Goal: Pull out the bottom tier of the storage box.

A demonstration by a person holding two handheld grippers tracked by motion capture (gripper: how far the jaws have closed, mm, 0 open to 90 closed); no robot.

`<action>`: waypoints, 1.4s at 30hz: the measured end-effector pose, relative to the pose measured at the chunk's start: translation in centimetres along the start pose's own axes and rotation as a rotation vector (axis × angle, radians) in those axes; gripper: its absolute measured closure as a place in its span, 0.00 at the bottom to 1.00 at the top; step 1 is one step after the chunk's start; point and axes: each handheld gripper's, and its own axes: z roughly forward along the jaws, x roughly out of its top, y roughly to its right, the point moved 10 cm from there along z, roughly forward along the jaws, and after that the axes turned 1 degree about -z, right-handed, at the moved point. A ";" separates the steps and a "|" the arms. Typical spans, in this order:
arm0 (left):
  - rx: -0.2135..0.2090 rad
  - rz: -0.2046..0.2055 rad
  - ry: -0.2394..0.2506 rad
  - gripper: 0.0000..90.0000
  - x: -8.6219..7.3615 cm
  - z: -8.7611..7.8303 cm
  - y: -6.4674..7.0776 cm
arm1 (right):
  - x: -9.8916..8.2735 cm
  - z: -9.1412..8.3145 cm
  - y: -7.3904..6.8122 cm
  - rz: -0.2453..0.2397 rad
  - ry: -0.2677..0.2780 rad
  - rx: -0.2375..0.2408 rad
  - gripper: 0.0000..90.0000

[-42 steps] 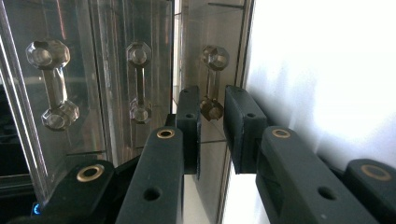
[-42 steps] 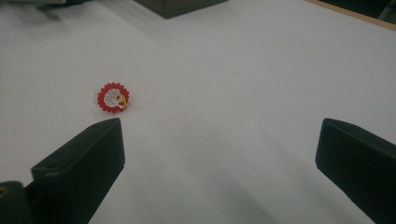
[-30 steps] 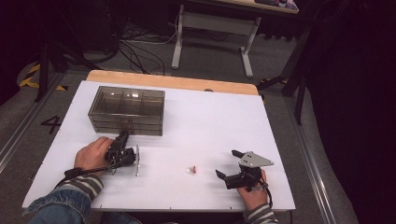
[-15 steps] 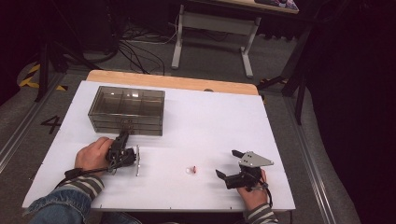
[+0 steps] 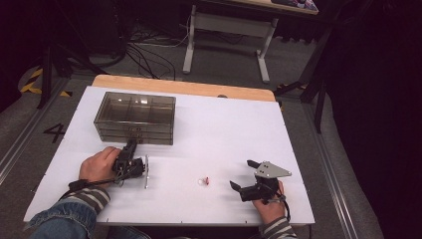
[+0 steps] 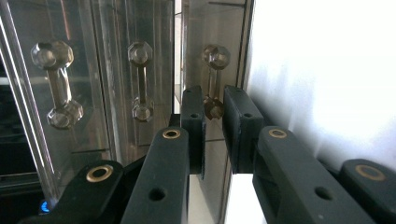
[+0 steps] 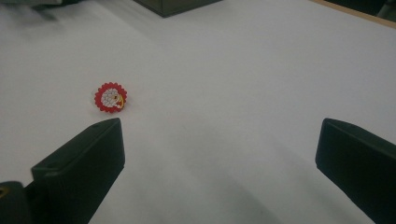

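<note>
A smoky clear drawer box [image 5: 134,117] stands at the back left of the white table [image 5: 224,134]. My left gripper [image 5: 131,147], rolled on its side, reaches its front. In the left gripper view three clear handles show, and the left gripper [image 6: 213,100] has its pads closed on the lower knob of the handle [image 6: 215,70] nearest the table surface. A small red and white round trinket [image 5: 204,180] lies on the table near the front. My right gripper [image 5: 241,174] rests to its right, open, with nothing between its jaws. Seen from the right gripper [image 7: 219,135], the trinket [image 7: 110,97] lies ahead and to the left.
A wooden strip [image 5: 184,87] borders the table's far edge. Beyond it stand a white desk frame [image 5: 226,30] and floor cables [image 5: 144,45]. A corner of the drawer box [image 7: 177,5] shows at the top of the right gripper view.
</note>
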 end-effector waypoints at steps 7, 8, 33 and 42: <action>-0.033 -0.011 -0.002 0.88 -0.2 -0.8 0.2 | 0.0 0.0 0.0 0.000 -0.001 0.000 0.02; -0.034 0.002 0.001 0.88 -0.1 -0.9 0.1 | 0.0 0.0 0.0 -0.001 -0.001 0.000 0.02; -0.088 -0.002 0.018 0.86 -0.2 -2.8 0.6 | 0.0 0.0 -0.1 -0.003 -0.001 0.010 0.02; -0.115 0.003 0.010 0.78 -0.4 -2.9 0.8 | 0.0 0.0 -0.1 -0.003 -0.003 0.010 0.02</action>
